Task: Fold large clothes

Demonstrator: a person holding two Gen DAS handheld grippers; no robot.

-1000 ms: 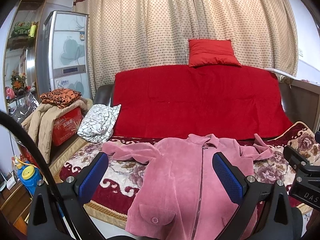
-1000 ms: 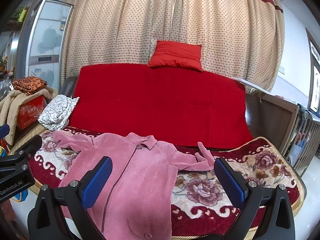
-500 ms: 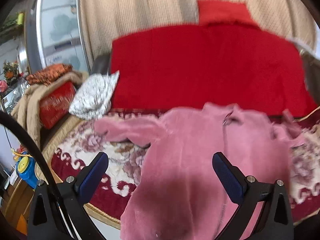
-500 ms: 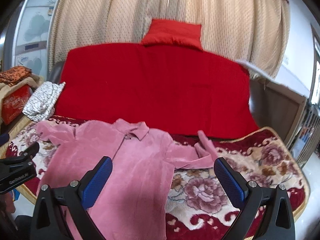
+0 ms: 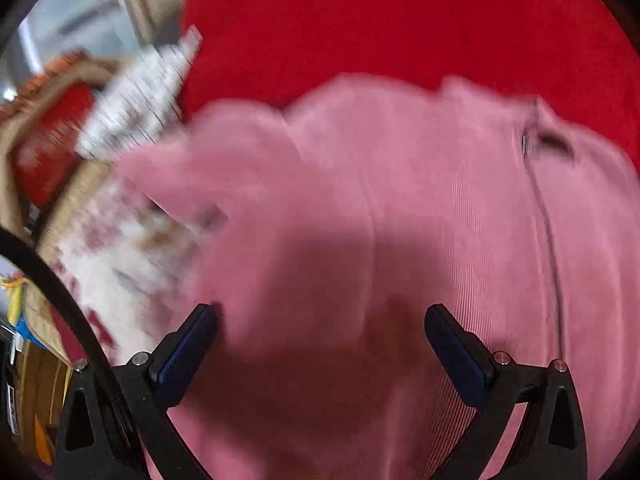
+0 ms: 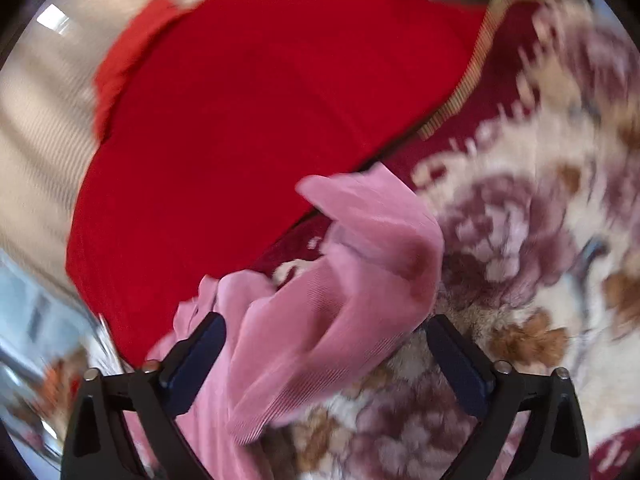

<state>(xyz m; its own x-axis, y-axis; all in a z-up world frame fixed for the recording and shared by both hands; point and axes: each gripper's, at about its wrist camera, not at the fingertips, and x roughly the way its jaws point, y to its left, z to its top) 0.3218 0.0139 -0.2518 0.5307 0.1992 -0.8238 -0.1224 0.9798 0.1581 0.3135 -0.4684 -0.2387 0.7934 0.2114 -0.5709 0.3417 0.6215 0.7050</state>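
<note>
A pink zip-front corduroy jacket (image 5: 400, 200) lies spread on the flowered sofa blanket, filling most of the blurred left wrist view. My left gripper (image 5: 320, 332) hangs open just above its left front panel, near the left sleeve (image 5: 180, 168), casting a shadow on the cloth. In the tilted right wrist view the jacket's crumpled right sleeve (image 6: 360, 264) lies between the fingers of my right gripper (image 6: 324, 344). Its jaws are closing but the pads stand apart from the cloth.
A red cover (image 5: 400, 20) drapes the sofa back behind the jacket. A black-and-white patterned cushion (image 5: 140, 96) and a red box under beige cloth (image 5: 48, 132) sit at the left end. The flowered blanket (image 6: 540, 200) stretches to the right of the sleeve.
Both grippers have dropped toward the sofa and moved in close to the jacket. The right one has rolled so its view tilts, and now straddles the right sleeve.
</note>
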